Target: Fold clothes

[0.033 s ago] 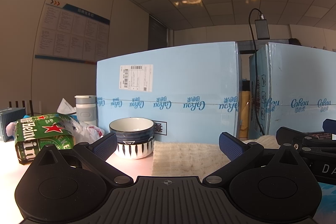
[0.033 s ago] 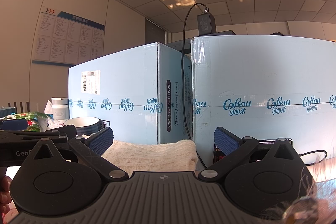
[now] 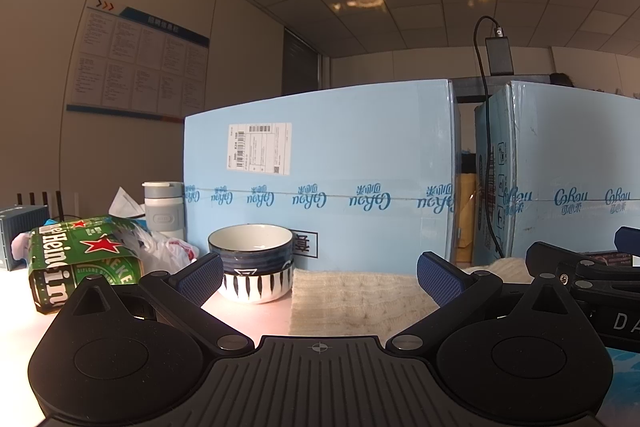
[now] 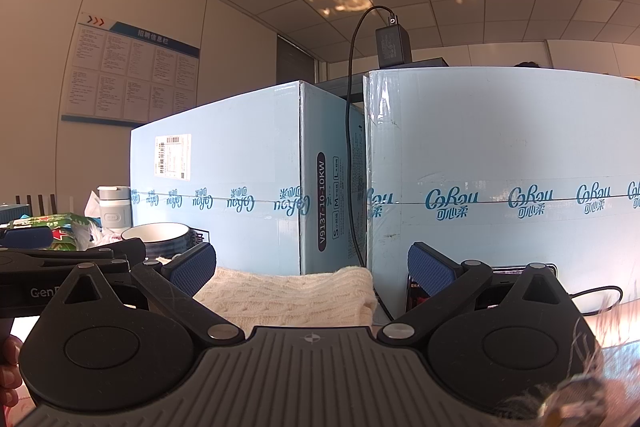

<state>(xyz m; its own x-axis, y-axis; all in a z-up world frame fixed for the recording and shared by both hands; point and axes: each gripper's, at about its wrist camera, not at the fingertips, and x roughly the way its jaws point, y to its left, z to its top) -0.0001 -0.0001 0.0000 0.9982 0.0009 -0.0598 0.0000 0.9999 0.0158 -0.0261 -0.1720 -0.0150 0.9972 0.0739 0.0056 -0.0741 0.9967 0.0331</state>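
Note:
A cream knitted garment [image 3: 360, 297] lies folded flat on the table in front of the light blue boxes; it also shows in the right wrist view [image 4: 288, 293]. My left gripper [image 3: 320, 279] is open and empty, held low just before the garment's left part. My right gripper [image 4: 312, 269] is open and empty, level with the garment's right end. Each gripper shows at the edge of the other's view: the right one [image 3: 580, 267] and the left one [image 4: 72, 259].
Two tall light blue cartons [image 3: 320, 179] [image 4: 500, 179] stand right behind the garment. A striped bowl [image 3: 252, 267], a green Heineken pack [image 3: 80, 267], a grey cup [image 3: 164, 207] and plastic bags sit at the left. A black cable [image 4: 352, 167] hangs between the cartons.

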